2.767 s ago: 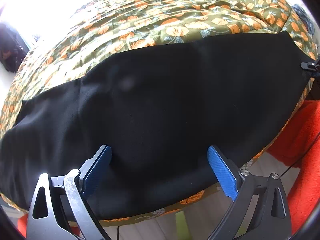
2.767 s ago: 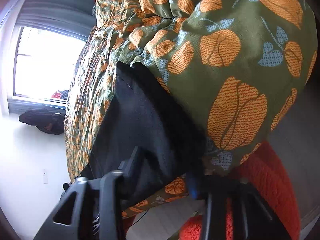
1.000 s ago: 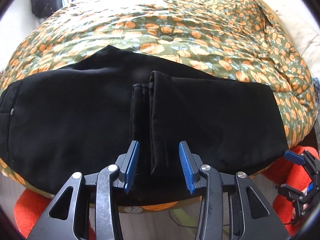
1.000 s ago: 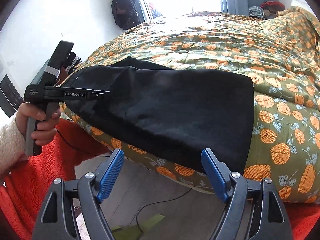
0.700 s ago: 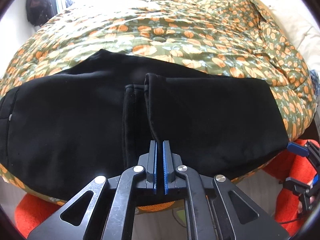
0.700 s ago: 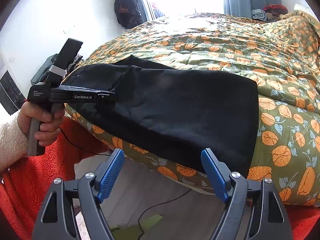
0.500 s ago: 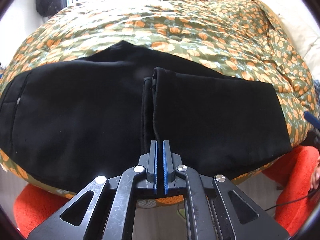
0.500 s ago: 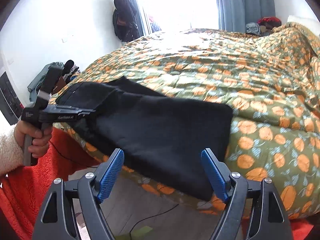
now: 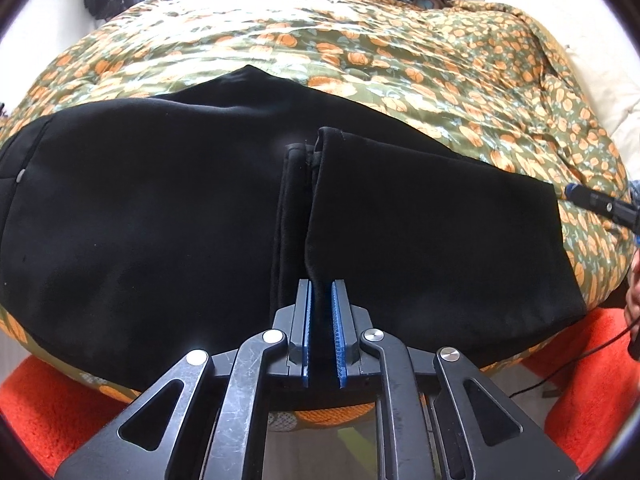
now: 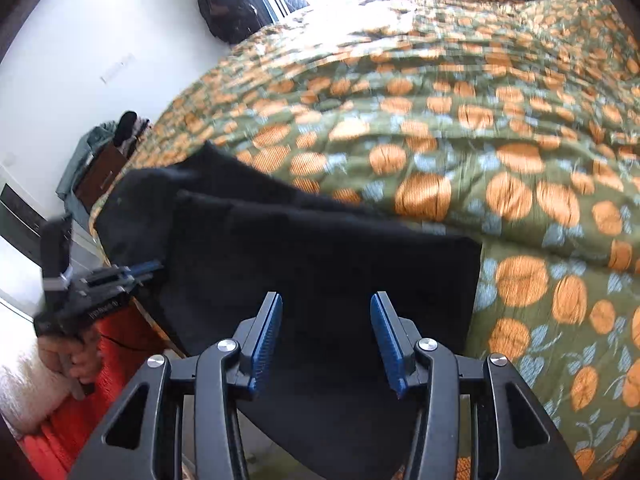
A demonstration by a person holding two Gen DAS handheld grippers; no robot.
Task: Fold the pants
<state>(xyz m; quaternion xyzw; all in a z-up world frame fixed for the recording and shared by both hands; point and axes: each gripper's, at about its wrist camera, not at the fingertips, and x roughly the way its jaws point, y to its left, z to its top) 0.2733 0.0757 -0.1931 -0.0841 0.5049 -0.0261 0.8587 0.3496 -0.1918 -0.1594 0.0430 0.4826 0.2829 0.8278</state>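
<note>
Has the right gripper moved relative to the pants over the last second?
Yes. The right gripper has advanced over the black pants: their near edge lay beyond its fingertips before, and now cloth lies between the closing fingers. The bedspread is motion-blurred.

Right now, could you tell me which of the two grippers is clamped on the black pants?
The left gripper: its blue pads pinch the black pants' hem; the right gripper's jaws stand apart, closing.

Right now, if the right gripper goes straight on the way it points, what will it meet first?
Probably the black pants: the right gripper, jaws closing, points at their folded end on the quilt. Depth is unclear.
</note>
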